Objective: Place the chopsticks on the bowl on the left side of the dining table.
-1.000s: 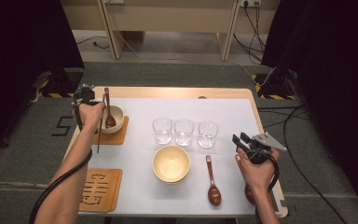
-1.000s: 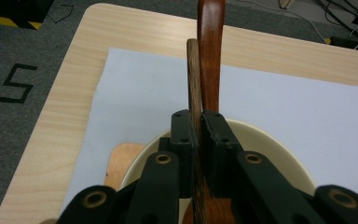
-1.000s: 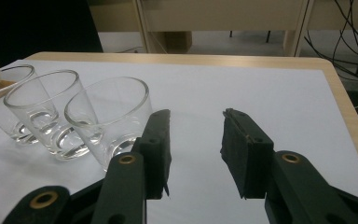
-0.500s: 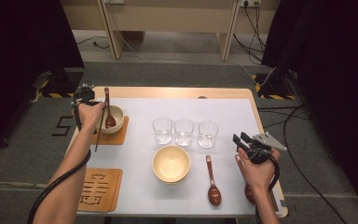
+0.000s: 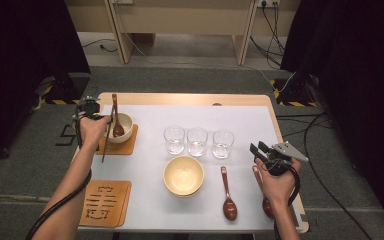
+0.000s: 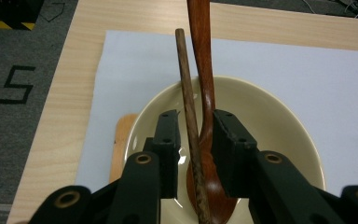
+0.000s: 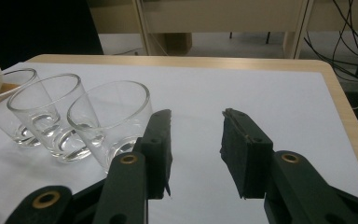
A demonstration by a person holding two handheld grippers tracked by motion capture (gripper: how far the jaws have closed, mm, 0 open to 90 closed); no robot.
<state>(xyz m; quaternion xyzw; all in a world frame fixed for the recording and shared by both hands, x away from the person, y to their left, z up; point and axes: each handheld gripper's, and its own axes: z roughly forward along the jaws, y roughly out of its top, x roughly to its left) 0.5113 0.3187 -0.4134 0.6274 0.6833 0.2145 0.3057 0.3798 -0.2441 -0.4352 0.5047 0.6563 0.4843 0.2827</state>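
Observation:
My left gripper (image 5: 105, 121) hovers over a cream bowl (image 5: 125, 129) on a wooden coaster (image 5: 122, 146) at the far left. Its jaws have just been opening and now stand apart in the left gripper view (image 6: 196, 116). Between them pass a thin wooden chopstick (image 6: 189, 107) and the handle of a brown spoon (image 6: 204, 70). The spoon's scoop rests in the bowl (image 6: 261, 116). The left pad is clear of the chopstick. My right gripper (image 5: 258, 147) is held at the table's right side, open and empty (image 7: 196, 116).
Three empty glasses (image 5: 197, 141) stand in a row mid-table, left of my right jaws (image 7: 107, 116). A second cream bowl (image 5: 183, 175) sits nearer, with a brown spoon (image 5: 227, 196) beside it. Another spoon (image 5: 266, 202) lies under the right hand. A patterned coaster (image 5: 105, 202) lies front left.
In the high view the left hand has shifted only slightly at the bowl, with spoon and chopstick still there. The right hand has kept still.

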